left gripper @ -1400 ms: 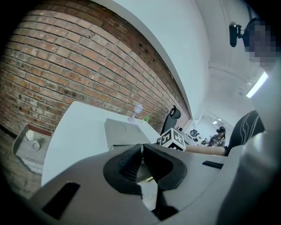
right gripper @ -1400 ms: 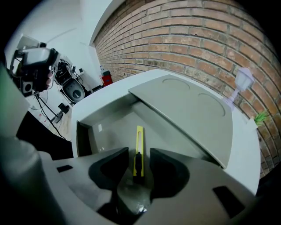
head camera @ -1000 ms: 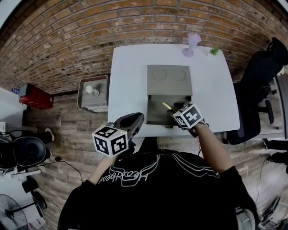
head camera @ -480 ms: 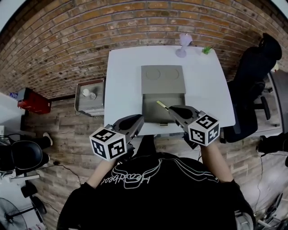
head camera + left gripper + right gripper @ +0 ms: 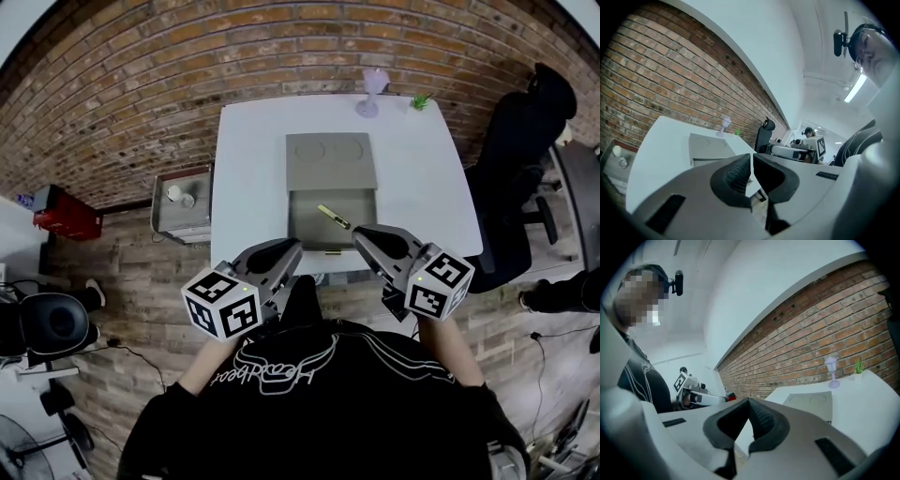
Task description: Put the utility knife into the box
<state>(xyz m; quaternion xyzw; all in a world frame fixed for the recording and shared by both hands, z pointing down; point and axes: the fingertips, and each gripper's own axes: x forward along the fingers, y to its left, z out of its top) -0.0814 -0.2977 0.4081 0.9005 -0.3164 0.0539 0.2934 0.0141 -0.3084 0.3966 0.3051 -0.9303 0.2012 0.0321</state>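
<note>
The grey box [image 5: 330, 192] lies open on the white table [image 5: 244, 169], its lid folded back toward the wall. The yellow utility knife [image 5: 333, 217] rests slanted inside the box's tray, with nothing touching it. My right gripper [image 5: 361, 232] hangs at the table's near edge, just right of the tray, shut and empty. My left gripper [image 5: 291, 247] is held off the near edge left of the tray, also shut and empty. In the left gripper view the jaws [image 5: 751, 157] meet in front of the box [image 5: 708, 143]. The right gripper view shows the closed jaws [image 5: 748, 402] and the box lid [image 5: 811, 401].
A purple goblet [image 5: 374, 86] and a small green plant [image 5: 421, 100] stand at the table's far edge. A black office chair [image 5: 516, 169] is at the right. On the floor left of the table sit a grey crate [image 5: 183, 200] and a red case [image 5: 64, 213].
My right gripper has drawn back from over the box's tray to the table's near edge and its jaws have closed. The knife stays in the box. The left gripper has barely moved.
</note>
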